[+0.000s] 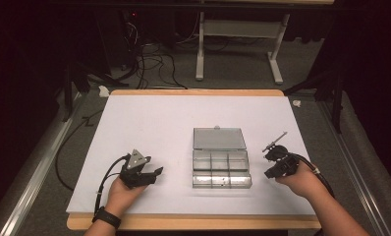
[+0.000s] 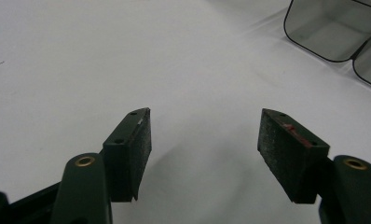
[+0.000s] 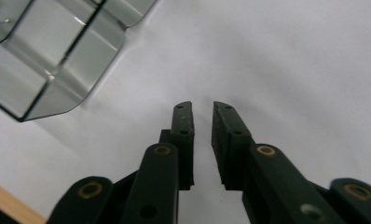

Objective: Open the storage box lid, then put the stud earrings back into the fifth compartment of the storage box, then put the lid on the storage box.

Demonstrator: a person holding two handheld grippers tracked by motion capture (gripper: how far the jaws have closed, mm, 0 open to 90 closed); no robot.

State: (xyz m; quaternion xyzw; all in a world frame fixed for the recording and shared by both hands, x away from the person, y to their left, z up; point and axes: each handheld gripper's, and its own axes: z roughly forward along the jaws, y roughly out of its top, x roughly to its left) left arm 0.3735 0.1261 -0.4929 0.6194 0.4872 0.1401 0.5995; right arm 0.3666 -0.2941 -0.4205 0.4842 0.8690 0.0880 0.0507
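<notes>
High view: a clear plastic compartment box [image 1: 221, 167] lies open near the middle of the white table [image 1: 149, 123], its lid [image 1: 219, 138] folded back on the far side and its small divided cells facing up. The left gripper [image 1: 152, 174] sits low over the table just left of the box, held in the person's left hand [image 1: 125, 191], a dark watch on that wrist. The right gripper [image 1: 272, 162] hovers just right of the box in the right hand [image 1: 296, 179], a thin rod sticking up and away from its top.

From the left gripper view, its jaws stand spread wide over bare white table, nothing between them, with rounded corners of the box [image 2: 333, 30] off at the upper right. In the right gripper view the jaws are drawn nearly together with a narrow gap left, gripping nothing; the box [image 3: 48, 51] lies to their upper left, apart from them, and the table's wooden edge [image 3: 11, 205] shows at the lower left
</notes>
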